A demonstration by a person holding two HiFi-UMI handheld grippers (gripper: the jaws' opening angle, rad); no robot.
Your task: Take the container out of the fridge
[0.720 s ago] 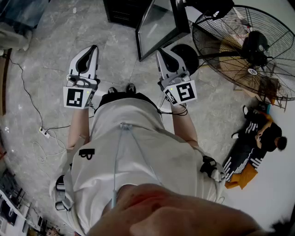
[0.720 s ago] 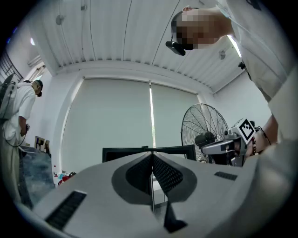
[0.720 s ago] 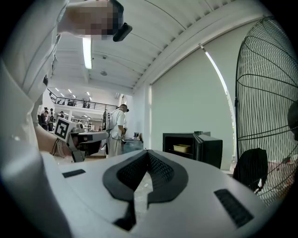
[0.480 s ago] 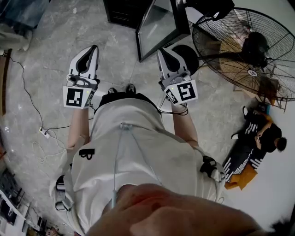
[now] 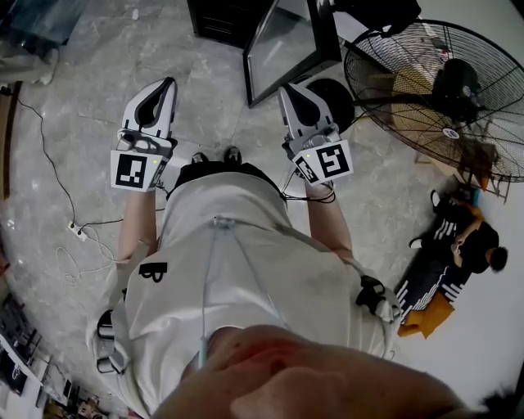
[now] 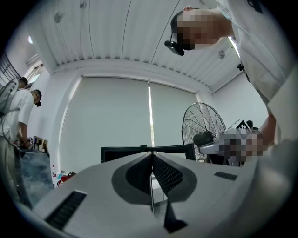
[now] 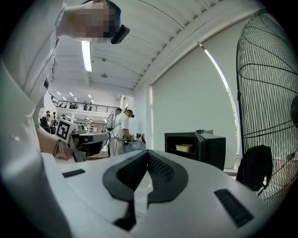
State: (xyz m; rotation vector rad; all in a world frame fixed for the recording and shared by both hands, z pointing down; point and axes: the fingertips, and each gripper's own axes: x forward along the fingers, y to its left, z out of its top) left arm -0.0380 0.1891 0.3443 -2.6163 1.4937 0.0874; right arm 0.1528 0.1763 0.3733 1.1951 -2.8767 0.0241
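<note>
Two grippers, both empty. The left gripper (image 5: 168,85) and the right gripper (image 5: 285,90) are held about level in front of the body, well apart. In each gripper's own view the jaws are seen pressed together with nothing between them.

The container (image 7: 185,148), pale and shallow, is seen on a shelf inside the fridge (image 5: 225,20), whose door (image 5: 288,45) is swung open. The fridge stands on the floor (image 5: 98,49) ahead, well apart from both grippers. The reach is judged not yet begun.

Risks noted:
- The jaws must be opened before the shelf is reached. Otherwise the container would likely be pushed toward the shelf's back edge.
- The open door and the big fan (image 5: 442,90) crowd the right side, so either could be struck by the right gripper on the way in.
- A plug strip (image 5: 76,231) with its cable lies near the floor's left edge and could be caught underfoot.

Views compared:
- The container is shown only by the right gripper view.
- In the head view the fridge's inside is hidden.
- In the left gripper view only a dark box is made out beyond the jaws.
- The plug strip and a person (image 5: 458,250) seated on the floor at the right are shown by the head view alone.
</note>
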